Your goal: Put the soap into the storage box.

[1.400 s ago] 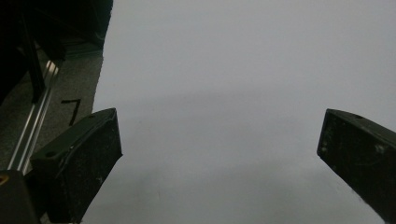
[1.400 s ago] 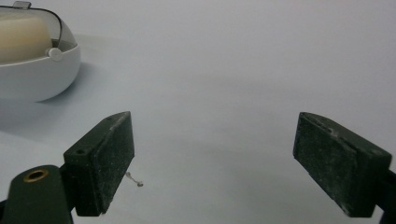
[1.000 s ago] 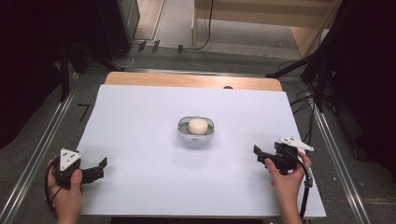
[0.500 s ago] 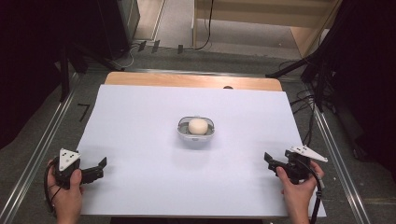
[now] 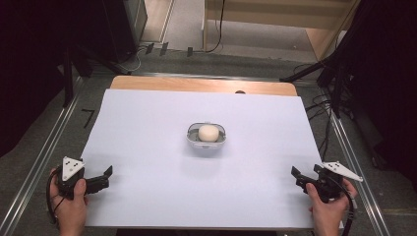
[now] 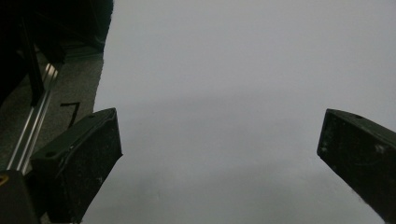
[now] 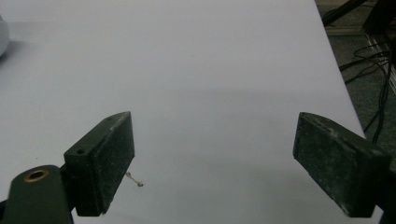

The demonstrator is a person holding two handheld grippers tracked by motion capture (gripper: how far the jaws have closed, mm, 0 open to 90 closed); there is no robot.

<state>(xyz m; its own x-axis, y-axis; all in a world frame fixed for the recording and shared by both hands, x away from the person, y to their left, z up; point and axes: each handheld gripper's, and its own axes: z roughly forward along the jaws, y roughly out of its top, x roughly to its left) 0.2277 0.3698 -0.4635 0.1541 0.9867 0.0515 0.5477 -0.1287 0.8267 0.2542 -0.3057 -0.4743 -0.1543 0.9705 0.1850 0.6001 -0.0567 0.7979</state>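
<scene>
There are no words or brand names to read anywhere. The only sign is a black mark (image 5: pixel 89 117) shaped like the number 7, on the grey floor (image 5: pixel 59 129) just left of the bench (image 5: pixel 147 123).

A bowl (image 5: pixel 207 139) stands at the middle of the table (image 5: pixel 147 123), with a ball (image 5: pixel 208 132) inside it. The left gripper (image 5: pixel 101 178) rests at the near left corner of the table, the right gripper (image 5: pixel 301 180) at the near right corner. Both lie well apart from the bowl, which sits between and beyond them.
</scene>
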